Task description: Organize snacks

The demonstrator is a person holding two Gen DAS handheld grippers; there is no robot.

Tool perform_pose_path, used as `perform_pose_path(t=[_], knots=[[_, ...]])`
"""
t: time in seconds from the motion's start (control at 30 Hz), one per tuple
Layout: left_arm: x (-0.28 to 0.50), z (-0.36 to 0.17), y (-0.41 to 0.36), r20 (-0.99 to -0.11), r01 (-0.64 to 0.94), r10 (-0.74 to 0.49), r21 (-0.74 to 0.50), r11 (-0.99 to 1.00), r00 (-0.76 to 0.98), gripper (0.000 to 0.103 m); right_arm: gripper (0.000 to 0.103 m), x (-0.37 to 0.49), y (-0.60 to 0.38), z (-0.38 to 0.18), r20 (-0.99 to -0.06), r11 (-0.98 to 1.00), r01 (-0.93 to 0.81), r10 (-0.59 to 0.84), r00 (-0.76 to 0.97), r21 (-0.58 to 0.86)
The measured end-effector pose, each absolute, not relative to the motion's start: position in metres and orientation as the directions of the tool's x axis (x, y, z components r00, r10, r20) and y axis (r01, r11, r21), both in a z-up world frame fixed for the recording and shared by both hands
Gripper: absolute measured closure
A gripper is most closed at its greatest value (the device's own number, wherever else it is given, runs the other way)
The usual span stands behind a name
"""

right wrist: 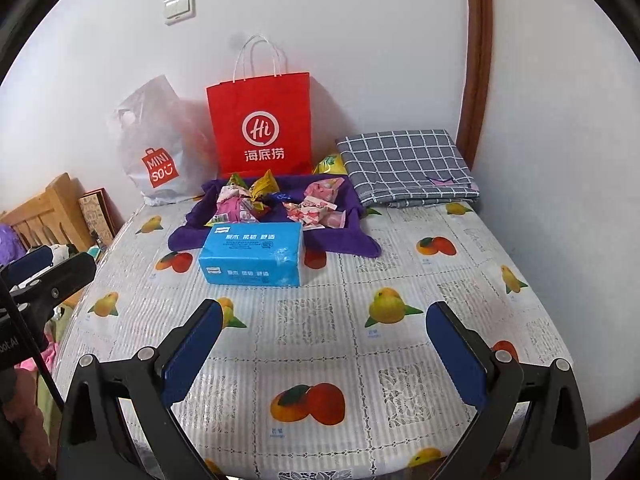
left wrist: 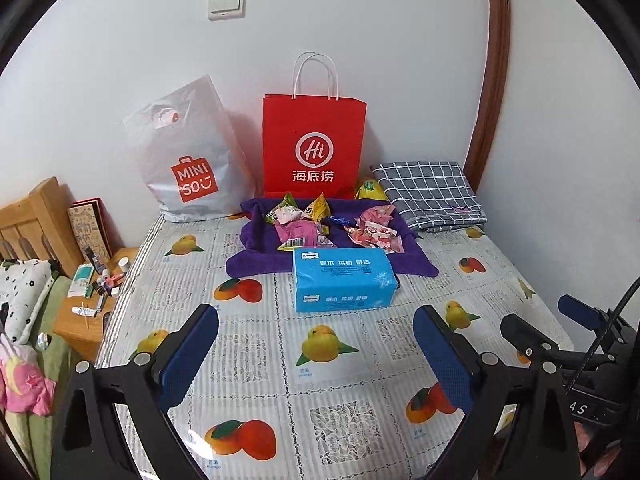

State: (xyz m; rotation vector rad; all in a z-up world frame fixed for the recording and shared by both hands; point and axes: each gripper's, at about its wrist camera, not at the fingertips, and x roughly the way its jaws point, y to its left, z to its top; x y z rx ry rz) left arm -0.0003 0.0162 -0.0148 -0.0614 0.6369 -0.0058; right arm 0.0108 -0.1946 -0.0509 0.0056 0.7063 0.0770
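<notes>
Above table point(left wrist: 248, 360), both grippers point(left wrist: 316, 344) spread.

Near tablecloth point(right wrist: 320, 340) lies bare; tissue pack point(right wrist: 252, 254) blocks the straight way to the snacks point(right wrist: 280, 200); bags point(right wrist: 260, 128) wall the back.

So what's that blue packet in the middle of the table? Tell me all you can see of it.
The blue packet looks like a soft plastic-wrapped pack of tissues, bright blue with white lettering on its top and front and a small white label at the corners. It appears sealed, lying flat on the fruit-print tablecloth. Its rear edge meets or overlaps the purple cloth that holds the snacks. Neither gripper touches it.
</notes>
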Motion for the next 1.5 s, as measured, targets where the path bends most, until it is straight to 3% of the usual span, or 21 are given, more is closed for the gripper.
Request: perform_pose_path(t=[1.5], knots=[[-0.0008, -0.0170, 0.0129, -0.597, -0.005, -0.035, -0.066, 0.998, 0.801, 0.004, 0.002, 0.0035, -0.1888, -0.0459, -0.635, 0.998, -0.064, 0.061, 0.770, 0.019]])
